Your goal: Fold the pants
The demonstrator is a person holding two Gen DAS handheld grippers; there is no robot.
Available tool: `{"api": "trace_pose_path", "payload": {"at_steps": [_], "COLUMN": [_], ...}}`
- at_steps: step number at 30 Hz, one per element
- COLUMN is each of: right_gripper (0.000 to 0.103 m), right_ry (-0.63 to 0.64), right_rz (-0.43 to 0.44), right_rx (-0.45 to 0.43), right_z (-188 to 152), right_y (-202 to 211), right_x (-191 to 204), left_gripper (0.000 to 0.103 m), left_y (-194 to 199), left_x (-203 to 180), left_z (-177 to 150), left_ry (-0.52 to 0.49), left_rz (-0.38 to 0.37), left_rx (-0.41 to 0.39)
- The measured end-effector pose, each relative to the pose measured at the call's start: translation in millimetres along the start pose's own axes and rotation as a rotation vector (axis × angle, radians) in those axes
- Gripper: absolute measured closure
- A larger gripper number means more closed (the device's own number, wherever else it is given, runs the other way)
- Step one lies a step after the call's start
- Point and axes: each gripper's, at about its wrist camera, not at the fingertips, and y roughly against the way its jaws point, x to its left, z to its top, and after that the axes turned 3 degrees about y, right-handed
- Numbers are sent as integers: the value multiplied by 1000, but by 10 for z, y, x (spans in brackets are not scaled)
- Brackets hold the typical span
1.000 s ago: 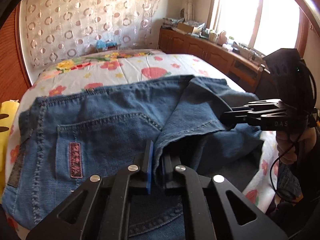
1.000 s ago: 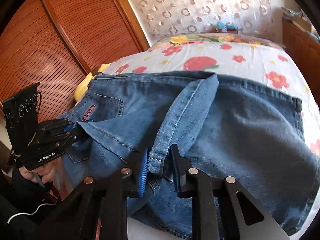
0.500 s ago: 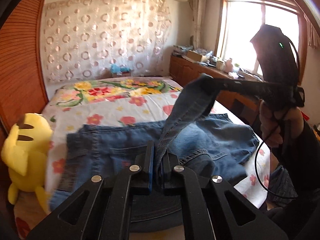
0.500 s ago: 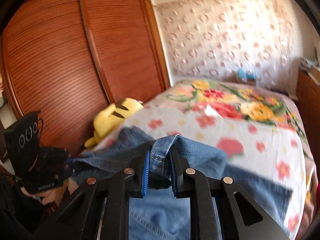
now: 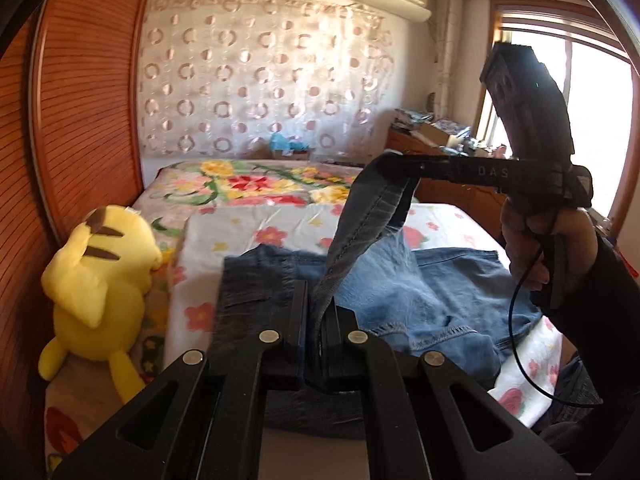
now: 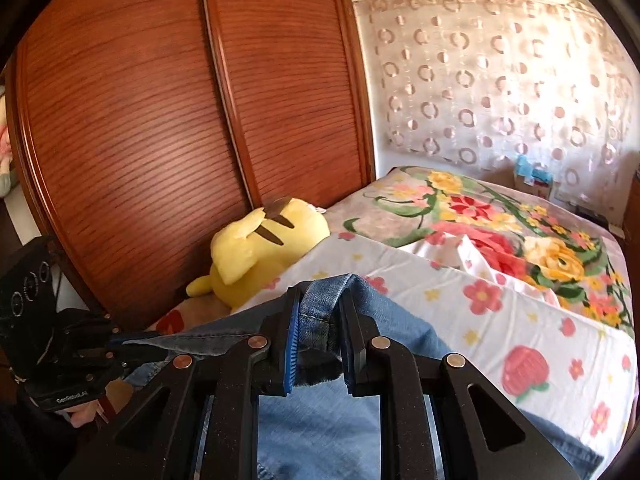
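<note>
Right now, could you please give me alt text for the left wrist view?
The left gripper and right gripper each pinch a hem of blue jeans, lifted over a floral bed; a yellow plush toy lies alongside.

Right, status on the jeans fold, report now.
Left gripper shut on jeans. Right gripper shut on hem, raised over bed. Yellow plush beside jeans, not touching.

Plush toy (image 5: 96,280) beside wardrobe (image 5: 80,120)
</note>
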Motion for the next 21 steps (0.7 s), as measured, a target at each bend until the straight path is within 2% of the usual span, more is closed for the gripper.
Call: {"api": "trace_pose_path", "payload": {"at_steps": [6,9,13,16,18,20,21], "right_gripper": [85,85,85,85,85,85,81], "right_ry": [29,23,13,-6,-6,-6,-10], "right_rz": [1,-6,-4,-4,-5,-2,0], "right_rx": [75,116,132,151,151,151,149], "right_z": [164,161,151,167,187,210,223], "right_y": [-591,-870,-1115,-1282,-1314,-1319,-1323], "right_x": [159,177,221,225,238,238,230], "left_gripper": [97,97,96,85,70,61,61], "left_y": [-182,-312,-345,-328,-299,-266,-255], "left_x": [225,217,200,218,256,279,289], "left_z": [-198,-320,-384,-369,-359,-345,-338], "left_ry": [44,34,40,32,40,46,51], "left_rz": [19,55,38,57,59,56,53], "left_rx": [72,113,126,121,108,91,84]}}
